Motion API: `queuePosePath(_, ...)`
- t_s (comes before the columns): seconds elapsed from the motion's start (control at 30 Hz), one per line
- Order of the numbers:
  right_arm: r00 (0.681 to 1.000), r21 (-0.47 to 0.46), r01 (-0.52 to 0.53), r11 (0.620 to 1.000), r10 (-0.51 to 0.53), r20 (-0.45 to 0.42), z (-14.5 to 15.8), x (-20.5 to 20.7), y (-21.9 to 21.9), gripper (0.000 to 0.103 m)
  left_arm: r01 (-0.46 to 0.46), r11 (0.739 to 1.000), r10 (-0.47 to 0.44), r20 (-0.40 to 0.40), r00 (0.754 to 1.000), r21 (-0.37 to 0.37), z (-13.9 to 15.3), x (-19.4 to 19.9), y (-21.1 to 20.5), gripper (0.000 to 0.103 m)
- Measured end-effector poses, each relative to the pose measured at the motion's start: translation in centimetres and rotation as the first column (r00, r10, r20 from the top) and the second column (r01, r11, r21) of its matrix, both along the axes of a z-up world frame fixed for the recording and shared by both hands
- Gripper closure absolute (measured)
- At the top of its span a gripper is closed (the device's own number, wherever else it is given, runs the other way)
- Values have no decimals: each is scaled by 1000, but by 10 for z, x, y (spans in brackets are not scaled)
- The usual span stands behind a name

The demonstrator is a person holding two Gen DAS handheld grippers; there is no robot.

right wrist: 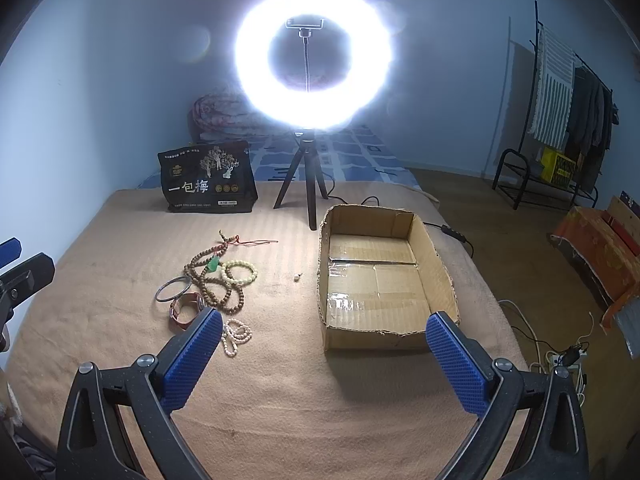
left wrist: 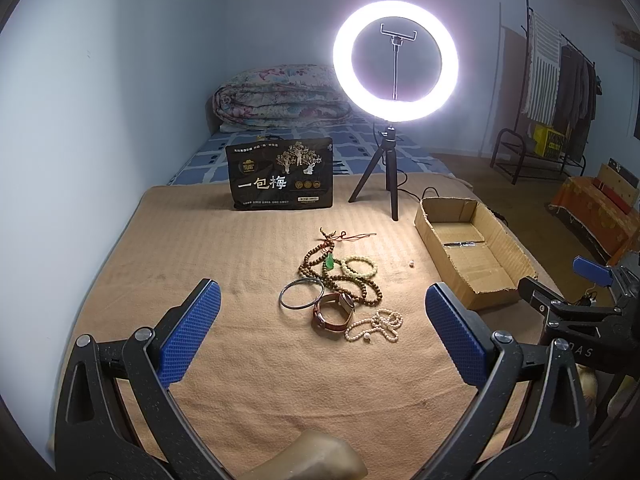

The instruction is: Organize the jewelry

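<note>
A pile of jewelry lies on the tan blanket (left wrist: pixel 240 360): a long wooden bead necklace (left wrist: pixel 362 286) with a green pendant (left wrist: pixel 330 263), a pale bead bracelet (left wrist: pixel 359 266), a metal bangle (left wrist: pixel 301 295), a brown-strap watch (left wrist: pixel 334 312) and a pearl strand (left wrist: pixel 376 325). A loose white bead (left wrist: pixel 411 264) lies apart. An open cardboard box (right wrist: pixel 380 280) stands right of the pile. My left gripper (left wrist: pixel 324 336) is open and empty, just short of the pile. My right gripper (right wrist: pixel 324 360) is open and empty, before the box; its left finger hides part of the watch (right wrist: pixel 185 310).
A lit ring light on a tripod (left wrist: pixel 390 176) and a black snack bag (left wrist: pixel 280 174) stand at the blanket's far edge. A folded quilt (left wrist: pixel 280 96) lies behind. A clothes rack (left wrist: pixel 560 92) and cables (right wrist: pixel 560 356) are on the right.
</note>
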State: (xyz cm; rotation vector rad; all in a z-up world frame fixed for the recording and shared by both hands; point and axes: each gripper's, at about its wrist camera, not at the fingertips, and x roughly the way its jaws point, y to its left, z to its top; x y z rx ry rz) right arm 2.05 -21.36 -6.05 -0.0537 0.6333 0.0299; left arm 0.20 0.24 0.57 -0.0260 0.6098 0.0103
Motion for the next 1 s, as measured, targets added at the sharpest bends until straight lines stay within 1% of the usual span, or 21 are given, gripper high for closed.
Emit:
queuePosePath(0.6,1000,1,0,1000,0,-1,0,0,-1,0,0,1000,0,0,1000,-2,0,-1,-1,0)
queuePosePath(1.0,1000,11,1,1000,-1,-14,-4,1,-2,0,-7,1000,7,-15,1000,-4,-8,3,-2,0)
